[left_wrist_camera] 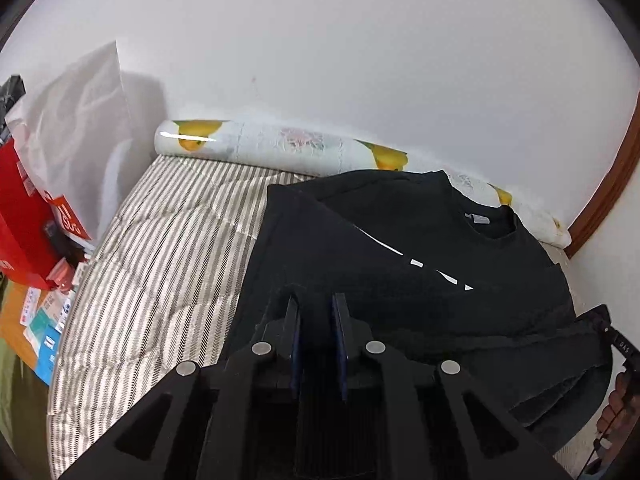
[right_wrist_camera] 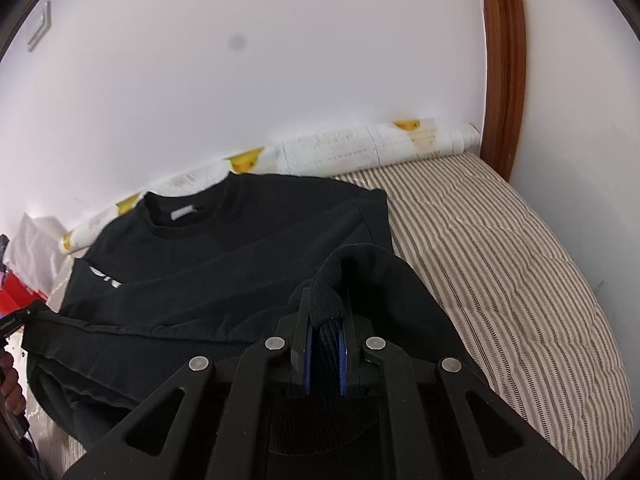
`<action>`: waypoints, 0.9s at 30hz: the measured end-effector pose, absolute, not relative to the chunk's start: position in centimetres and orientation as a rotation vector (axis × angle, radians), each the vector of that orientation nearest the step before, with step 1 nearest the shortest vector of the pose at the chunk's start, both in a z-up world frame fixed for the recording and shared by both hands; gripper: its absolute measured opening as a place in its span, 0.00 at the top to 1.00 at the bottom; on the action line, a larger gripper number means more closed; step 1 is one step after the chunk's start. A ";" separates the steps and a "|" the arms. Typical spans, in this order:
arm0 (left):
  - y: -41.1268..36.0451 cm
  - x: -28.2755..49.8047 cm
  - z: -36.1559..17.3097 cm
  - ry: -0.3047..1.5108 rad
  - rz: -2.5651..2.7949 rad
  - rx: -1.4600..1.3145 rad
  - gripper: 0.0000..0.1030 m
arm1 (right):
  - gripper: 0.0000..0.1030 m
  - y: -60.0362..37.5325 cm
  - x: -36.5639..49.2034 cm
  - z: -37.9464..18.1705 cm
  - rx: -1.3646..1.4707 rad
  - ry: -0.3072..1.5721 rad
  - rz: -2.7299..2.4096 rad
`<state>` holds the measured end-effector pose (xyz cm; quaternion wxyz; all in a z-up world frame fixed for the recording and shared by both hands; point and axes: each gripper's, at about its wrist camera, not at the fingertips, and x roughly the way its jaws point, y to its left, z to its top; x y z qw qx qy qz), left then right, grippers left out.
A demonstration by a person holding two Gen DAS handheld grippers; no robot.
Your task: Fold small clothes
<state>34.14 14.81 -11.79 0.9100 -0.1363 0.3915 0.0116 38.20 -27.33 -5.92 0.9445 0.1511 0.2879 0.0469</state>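
Sweatshirt (left_wrist_camera: 400,248), black, is lying on the striped bed (left_wrist_camera: 168,248), its collar (left_wrist_camera: 486,228) pointing toward 1 o'clock in the left wrist view, up against a fruit-printed roll (left_wrist_camera: 280,144) that is running along the white wall (left_wrist_camera: 360,40). A sleeve is lying folded across the chest, and a strip of white print (left_wrist_camera: 436,270) is peeking out along its edge.

In the right wrist view the sweatshirt (right_wrist_camera: 224,252) is filling the 9 to 12 o'clock stretch, with bare striped bed (right_wrist_camera: 500,272) spreading out toward 3 o'clock and a brown wooden frame (right_wrist_camera: 504,60) rising at 1 o'clock. The right claw (right_wrist_camera: 326,312) is pinching a fold of the ribbed hem (right_wrist_camera: 326,292), the cloth bunching between its blue pads and draping over the tips.

The left claw (left_wrist_camera: 316,304) is sitting with its tips over the sweatshirt's lower left part; a narrow gap is showing between the pads, and I cannot tell whether any cloth is being caught in it. The right claw is also showing at 4 o'clock in the left wrist view, at the hem.

At 9 o'clock in the left wrist view, a red box (left_wrist_camera: 20,224) and a white bag (left_wrist_camera: 76,132) are standing beside the bed.
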 end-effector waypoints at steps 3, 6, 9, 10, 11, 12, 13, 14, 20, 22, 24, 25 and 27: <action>15.1 33.9 -11.6 0.857 0.015 -0.297 0.84 | 0.84 -27.4 38.1 -6.1 0.304 0.607 0.102; 15.4 33.3 -11.0 0.873 0.026 -0.306 0.73 | 0.74 -27.7 36.8 -5.8 0.298 0.611 0.108; 15.5 31.9 -10.2 0.863 0.033 -0.307 0.53 | 0.54 -28.1 34.3 -5.1 0.269 0.580 0.091; 15.5 31.3 -10.0 0.858 0.032 -0.305 0.47 | 0.50 -28.4 33.0 -5.0 0.262 0.566 0.082; 15.5 30.7 -9.8 0.847 0.029 -0.306 0.45 | 0.44 -28.7 32.2 -5.0 0.261 0.559 0.078; 15.5 29.8 -9.8 0.845 0.027 -0.303 0.43 | 0.42 -29.0 31.1 -5.1 0.262 0.552 0.075; 15.5 29.0 -9.9 0.850 0.028 -0.302 0.43 | 0.41 -29.3 30.1 -5.4 0.262 0.553 0.076; 15.5 28.4 -10.0 0.854 0.028 -0.303 0.43 | 0.38 -29.7 29.0 -6.0 0.262 0.562 0.077; 16.7 22.7 -11.8 0.873 0.041 -0.341 0.41 | 0.35 -30.7 25.5 -10.4 0.286 0.649 0.082; 17.2 20.9 -12.9 0.889 0.052 -0.369 0.39 | 0.35 -30.9 24.8 -11.9 0.298 0.678 0.087; 17.3 19.8 -14.0 0.921 0.028 -0.391 0.39 | 0.35 -31.2 24.0 -13.1 0.337 0.688 0.112; 17.5 19.2 -14.5 0.929 0.022 -0.409 0.39 | 0.35 -31.3 23.9 -13.6 0.355 0.690 0.126; 17.9 18.5 -15.5 0.942 0.017 -0.461 0.39 | 0.35 -31.5 23.8 -14.1 0.393 0.694 0.148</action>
